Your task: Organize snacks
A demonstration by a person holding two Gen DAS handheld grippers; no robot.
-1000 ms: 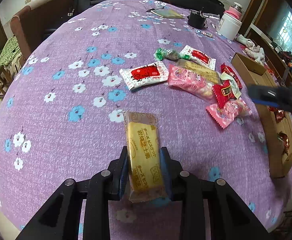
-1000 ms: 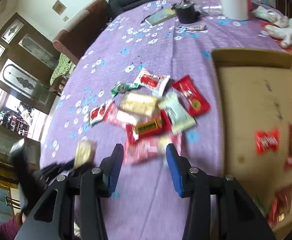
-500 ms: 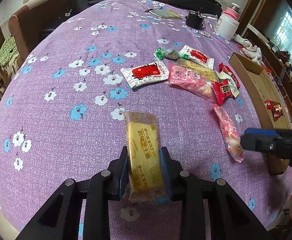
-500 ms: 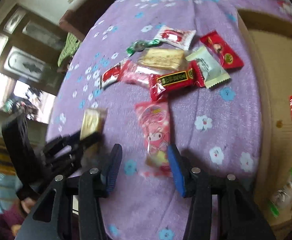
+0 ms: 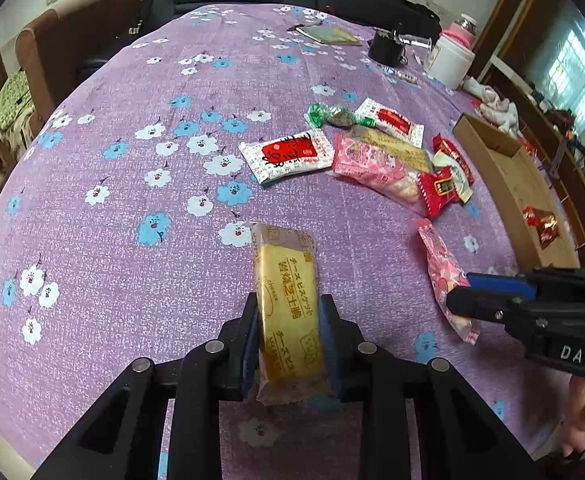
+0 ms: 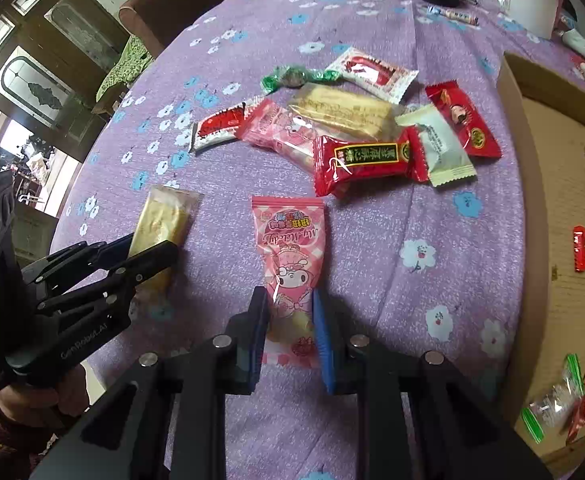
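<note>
My left gripper [image 5: 290, 312] is shut on a yellow cheese biscuit packet [image 5: 286, 280], its jaws closing a little tighter; the packet sticks out forward, just above the purple flowered tablecloth [image 5: 132, 280]. My right gripper [image 6: 288, 300] points down at a pink cartoon snack packet [image 6: 292, 240] lying on the cloth. Its jaws are closing and the blue pads press on the packet's near end. The right wrist view shows the left gripper [image 6: 152, 246] and yellow packet [image 6: 164, 220] at the left. The left wrist view shows the right gripper [image 5: 464, 288] on the pink packet [image 5: 440, 264].
A heap of several snack packets [image 6: 360, 156] lies beyond the pink one. An open cardboard box [image 6: 552, 160] with a few wrapped snacks inside stands at the right. A white tub [image 5: 450, 62], a black cup [image 5: 384, 46] and a booklet sit at the far end.
The right gripper came down over the pink packet and its jaws closed from wide apart onto the packet's near end. The left gripper kept still with the yellow packet.
</note>
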